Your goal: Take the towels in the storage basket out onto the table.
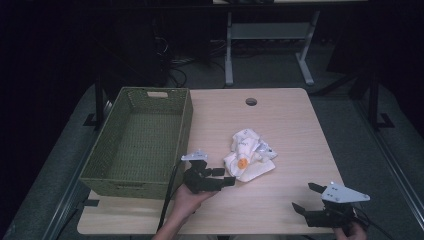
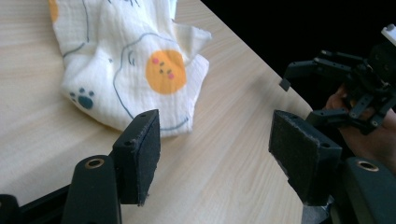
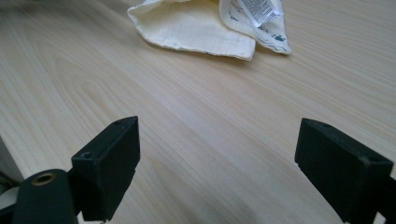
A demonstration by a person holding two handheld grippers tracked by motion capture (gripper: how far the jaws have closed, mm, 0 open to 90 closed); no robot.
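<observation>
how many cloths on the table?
1. A crumpled cream cloth with an egg print lies mid-table, right of the green basket and just beyond the open left tongs.

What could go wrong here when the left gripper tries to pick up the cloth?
The left gripper is open beside the crumpled cloth, so it may pinch only one loose layer and the rest would drag. The basket stands close to its left; a swing toward it might knock the rim.

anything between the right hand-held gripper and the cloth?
Nothing: just bare table between the right hand-held gripper and the cloth, clearest in the right gripper view.
</observation>
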